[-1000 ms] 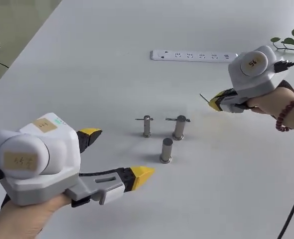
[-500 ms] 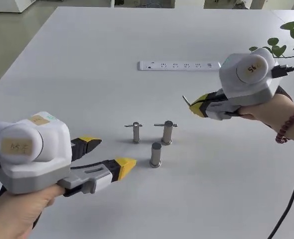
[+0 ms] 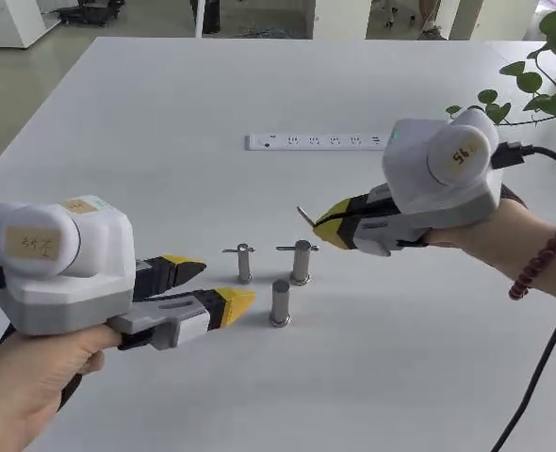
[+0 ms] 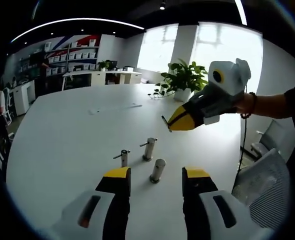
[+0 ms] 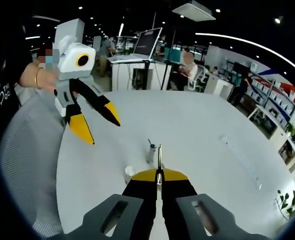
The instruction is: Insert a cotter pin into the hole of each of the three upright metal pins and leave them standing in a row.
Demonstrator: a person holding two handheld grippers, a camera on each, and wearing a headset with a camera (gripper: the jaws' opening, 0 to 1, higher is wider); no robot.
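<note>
Three short upright metal pins stand mid-table. The far left pin [image 3: 244, 262] and the far right pin [image 3: 302, 261] each carry a cotter pin through the top. The nearer pin [image 3: 280, 302] is bare. My right gripper [image 3: 323, 226] is shut on a thin cotter pin [image 3: 304, 217], held just above and right of the far right pin. In the right gripper view the cotter pin [image 5: 160, 159] sticks out past the shut jaws. My left gripper [image 3: 212, 284] is open, just left of the bare pin [image 4: 157, 170], which stands ahead of its jaws.
A white power strip [image 3: 316, 141] lies farther back on the white table [image 3: 165, 141]. A potted plant [image 3: 542, 56] stands at the right edge. A black cable [image 3: 542, 377] trails from the right gripper. People sit at desks beyond the table [image 5: 187, 62].
My right gripper has carried the cotter pin left, closer to the far right pin. My left gripper has moved forward, level with the bare pin. The head camera has also shifted.
</note>
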